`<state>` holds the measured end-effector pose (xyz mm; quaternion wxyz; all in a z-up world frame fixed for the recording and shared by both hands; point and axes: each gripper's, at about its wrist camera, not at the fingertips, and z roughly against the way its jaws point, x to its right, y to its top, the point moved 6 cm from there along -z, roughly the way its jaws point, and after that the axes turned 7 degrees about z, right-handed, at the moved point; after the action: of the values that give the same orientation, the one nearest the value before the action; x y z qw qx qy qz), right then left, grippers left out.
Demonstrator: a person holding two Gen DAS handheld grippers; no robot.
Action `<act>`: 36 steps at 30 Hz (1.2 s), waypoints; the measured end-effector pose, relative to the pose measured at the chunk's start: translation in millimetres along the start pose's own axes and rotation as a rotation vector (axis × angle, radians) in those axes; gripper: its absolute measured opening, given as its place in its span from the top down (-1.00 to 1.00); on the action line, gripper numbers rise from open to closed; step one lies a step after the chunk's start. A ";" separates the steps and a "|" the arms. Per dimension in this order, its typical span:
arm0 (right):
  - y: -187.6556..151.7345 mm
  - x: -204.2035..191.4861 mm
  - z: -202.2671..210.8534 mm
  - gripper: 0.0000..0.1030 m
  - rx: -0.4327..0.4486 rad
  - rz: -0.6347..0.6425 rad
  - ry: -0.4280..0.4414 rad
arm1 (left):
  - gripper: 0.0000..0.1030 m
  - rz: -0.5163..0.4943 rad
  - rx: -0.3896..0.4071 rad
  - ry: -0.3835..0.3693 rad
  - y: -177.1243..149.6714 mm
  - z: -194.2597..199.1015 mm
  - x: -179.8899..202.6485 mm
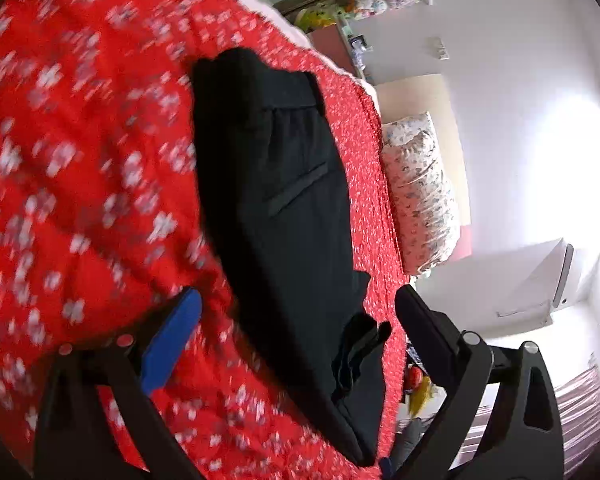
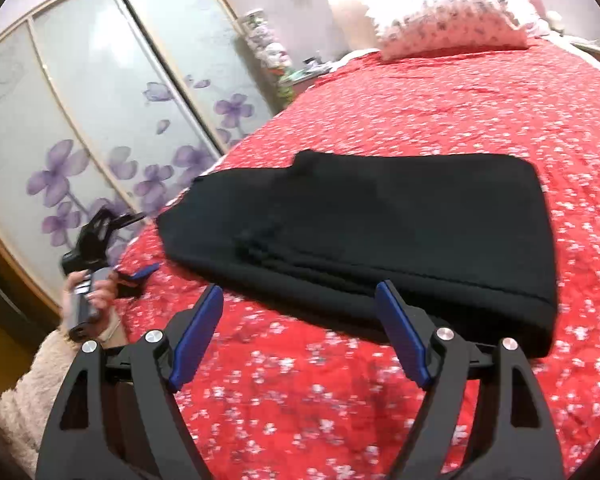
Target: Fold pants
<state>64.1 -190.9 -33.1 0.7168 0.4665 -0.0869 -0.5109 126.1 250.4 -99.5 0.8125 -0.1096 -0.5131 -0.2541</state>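
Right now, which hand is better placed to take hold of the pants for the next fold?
Right, probably. The right gripper stands open at the near edge of the black pants, while the left gripper sits off their end at the bed's edge.

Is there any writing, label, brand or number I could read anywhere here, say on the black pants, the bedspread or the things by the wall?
None can be read.
Black pants: no label or tag shows.
Red bedspread: only a white flower print, no words.
Wardrobe doors: purple flowers, no text.
Clutter on the shelf: too small and blurred to tell if anything is printed there.
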 end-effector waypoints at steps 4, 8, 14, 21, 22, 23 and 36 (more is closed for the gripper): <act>-4.1 -17.7 -4.1 -0.56 -0.021 0.087 -0.009 | -0.88 -0.053 0.042 -0.055 9.1 -0.8 20.2; -10.4 -22.7 -11.5 -0.56 -0.056 0.108 -0.012 | -0.90 -0.040 0.043 0.033 20.1 -14.1 12.4; -14.1 -18.3 -14.9 -0.57 -0.073 0.072 -0.007 | -0.94 0.055 0.009 0.017 26.3 -22.6 -3.7; -16.1 -16.6 -16.5 -0.58 -0.083 0.054 -0.002 | -0.96 0.091 -0.023 -0.023 45.5 -33.0 7.7; -16.6 -16.0 -16.8 -0.58 -0.084 0.053 -0.002 | -0.95 0.078 -0.032 -0.028 45.2 -32.5 12.3; -17.0 -15.6 -16.8 -0.58 -0.085 0.052 -0.001 | -0.95 0.047 -0.042 -0.043 45.4 -32.5 21.2; -16.8 -17.2 -17.2 -0.59 -0.086 0.061 0.006 | -0.64 0.013 -0.006 -0.017 47.2 -33.4 11.6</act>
<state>55.6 -167.6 -49.3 0.7517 0.4337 -0.0769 -0.4909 181.0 272.2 -100.3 0.8095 -0.1175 -0.5183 -0.2494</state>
